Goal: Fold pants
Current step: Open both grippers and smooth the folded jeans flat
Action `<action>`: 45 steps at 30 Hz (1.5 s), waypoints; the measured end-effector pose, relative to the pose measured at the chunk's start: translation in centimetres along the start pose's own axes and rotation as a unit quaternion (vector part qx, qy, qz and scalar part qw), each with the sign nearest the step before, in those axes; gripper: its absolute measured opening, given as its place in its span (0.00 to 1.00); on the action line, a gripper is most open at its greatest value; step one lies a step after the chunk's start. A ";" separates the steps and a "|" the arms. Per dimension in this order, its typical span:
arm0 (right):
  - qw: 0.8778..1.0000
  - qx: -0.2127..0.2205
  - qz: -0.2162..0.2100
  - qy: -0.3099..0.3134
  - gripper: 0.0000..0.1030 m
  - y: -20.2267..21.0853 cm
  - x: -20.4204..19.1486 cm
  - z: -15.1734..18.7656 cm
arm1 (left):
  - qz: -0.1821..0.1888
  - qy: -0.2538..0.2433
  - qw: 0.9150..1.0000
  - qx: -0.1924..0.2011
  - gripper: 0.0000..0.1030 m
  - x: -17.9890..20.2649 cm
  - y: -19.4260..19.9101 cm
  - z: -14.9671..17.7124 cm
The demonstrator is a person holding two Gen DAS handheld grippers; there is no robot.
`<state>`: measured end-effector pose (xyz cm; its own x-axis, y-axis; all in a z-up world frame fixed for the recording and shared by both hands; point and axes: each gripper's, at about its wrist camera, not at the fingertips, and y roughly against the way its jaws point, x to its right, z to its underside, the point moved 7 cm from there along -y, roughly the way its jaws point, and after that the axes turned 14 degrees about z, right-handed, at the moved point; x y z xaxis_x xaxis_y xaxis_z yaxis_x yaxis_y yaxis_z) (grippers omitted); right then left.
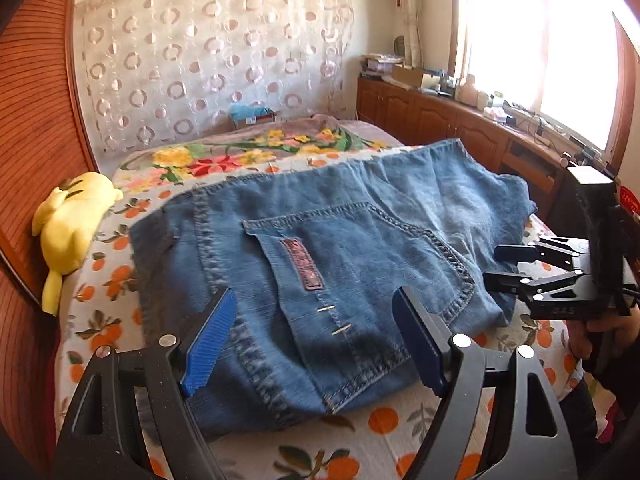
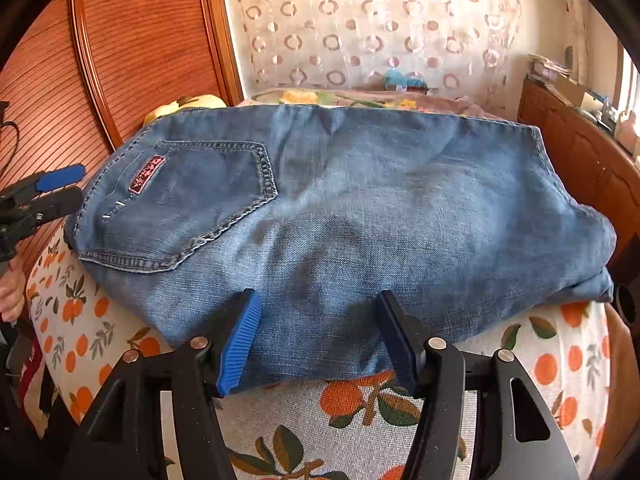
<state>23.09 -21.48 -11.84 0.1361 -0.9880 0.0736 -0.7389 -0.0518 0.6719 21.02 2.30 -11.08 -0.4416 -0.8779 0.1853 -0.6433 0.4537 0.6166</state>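
The folded jeans (image 2: pixel 320 216) lay on the bed sheet (image 2: pixel 360 420). The left gripper (image 1: pixel 316 332) and right gripper (image 2: pixel 320 332) both stood wide open over the near edge, holding nothing.

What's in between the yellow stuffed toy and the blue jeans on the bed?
Just bare bedsheet with orange fruit prints lies between the yellow stuffed toy and the jeans. The left wrist view shows it.

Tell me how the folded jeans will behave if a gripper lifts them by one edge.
The folded jeans are soft denim in stacked layers, so they would likely sag and unfold. The thick bundle probably feels fairly heavy. Their rough weave should grip the ribbed blue pads.
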 end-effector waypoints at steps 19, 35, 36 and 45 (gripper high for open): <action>1.000 0.003 -0.004 0.013 0.64 0.1 0.5 0.7 | -0.007 0.010 0.998 -0.057 0.79 -0.7 -4.2 2.4; 0.986 -0.001 0.095 -0.137 0.64 1.7 19.8 -0.1 | -0.029 -0.025 0.996 -0.084 0.84 0.6 -4.6 3.0; 0.985 -0.005 0.092 -0.143 0.64 1.3 20.3 -0.2 | -0.031 -0.025 0.996 -0.082 0.84 0.6 -4.6 3.0; 0.981 -0.030 0.103 -0.161 0.64 -1.7 21.5 -1.9 | -0.039 -0.028 0.997 -0.067 0.84 0.8 -3.5 2.9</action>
<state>28.53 -42.35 -9.97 -0.2349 -0.9718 -0.0178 -0.6867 0.1530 0.7107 21.09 0.42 -15.31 -0.4299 -0.8982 0.0917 -0.5893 0.3561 0.7252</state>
